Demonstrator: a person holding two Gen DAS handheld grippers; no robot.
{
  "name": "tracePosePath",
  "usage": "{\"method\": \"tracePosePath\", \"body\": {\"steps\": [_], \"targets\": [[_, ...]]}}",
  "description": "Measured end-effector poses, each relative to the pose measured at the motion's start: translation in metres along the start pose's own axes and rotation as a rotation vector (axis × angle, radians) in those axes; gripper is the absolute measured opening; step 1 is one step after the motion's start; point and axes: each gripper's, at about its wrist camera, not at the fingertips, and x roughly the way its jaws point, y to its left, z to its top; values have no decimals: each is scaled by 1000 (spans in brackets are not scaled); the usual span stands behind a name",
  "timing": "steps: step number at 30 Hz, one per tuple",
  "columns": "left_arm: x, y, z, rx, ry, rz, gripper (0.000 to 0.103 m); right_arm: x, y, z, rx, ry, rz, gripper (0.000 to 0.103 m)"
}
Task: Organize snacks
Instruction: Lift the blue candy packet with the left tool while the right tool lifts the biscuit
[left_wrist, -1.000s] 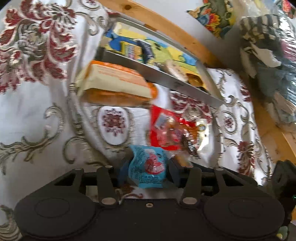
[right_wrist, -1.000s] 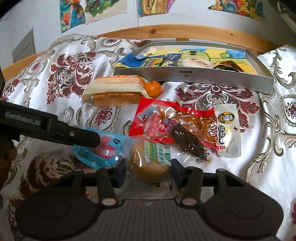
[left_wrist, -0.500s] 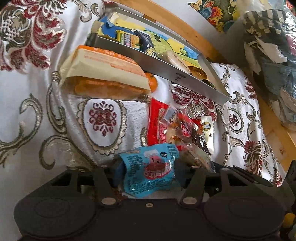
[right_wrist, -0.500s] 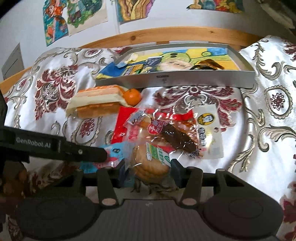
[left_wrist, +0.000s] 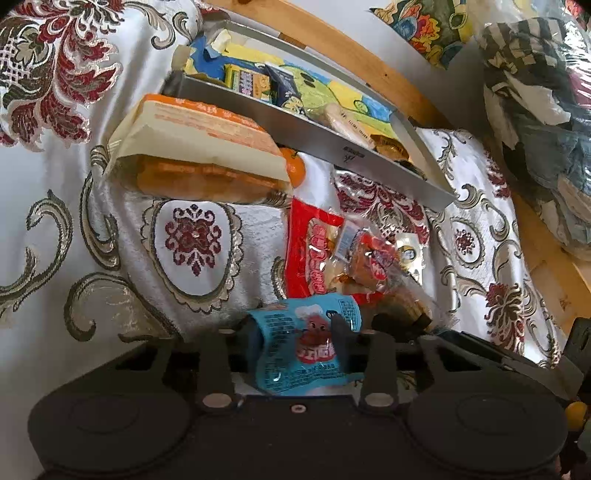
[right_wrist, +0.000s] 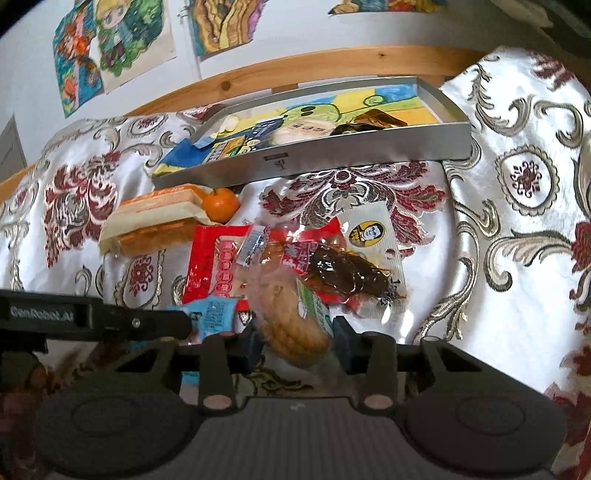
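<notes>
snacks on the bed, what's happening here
A person with a gripper in each hand is sorting snacks on a patterned bedspread. The left gripper has just closed on a blue packet; the right gripper has been closing around a round cookie pack. A silver tray behind already holds some snacks; others still lie loose in front of it.

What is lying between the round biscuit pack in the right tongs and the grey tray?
In the right wrist view, the red snack bag and a dark vacuum-packed snack, then bare cloth before the tray.
</notes>
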Motion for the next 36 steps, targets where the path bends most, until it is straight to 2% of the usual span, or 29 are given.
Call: {"method": "tracePosePath", "body": {"steps": [1, 3, 8, 15, 17, 19, 22, 31, 36], "targets": [[-1, -2, 0, 1, -4, -8, 30, 0, 0, 0, -2, -2, 2, 41], [-5, -6, 0, 5, -14, -33, 28, -1, 1, 0, -5, -4, 4, 41], [-5, -21, -1, 22, -41, -82, 28, -3, 3, 1, -16, -5, 16, 39], [17, -43, -6, 14, -38, -164, 29, -11, -6, -1, 9, 3, -13, 34], [22, -51, -9, 43, -49, -146, 30, -11, -10, -1, 18, 6, -26, 26], [27, -55, -8, 65, -35, -112, 29, -10, -15, -2, 36, 7, -20, 25], [33, -51, -7, 46, -18, -81, 29, -9, -14, -3, 31, 5, -22, 25], [36, -43, -9, 33, 8, -37, 28, -4, -15, -3, 42, -25, -38, 34], [33, -42, -10, 21, 4, -33, 24, -4, -16, -2, 50, -39, -17, 39]]}}
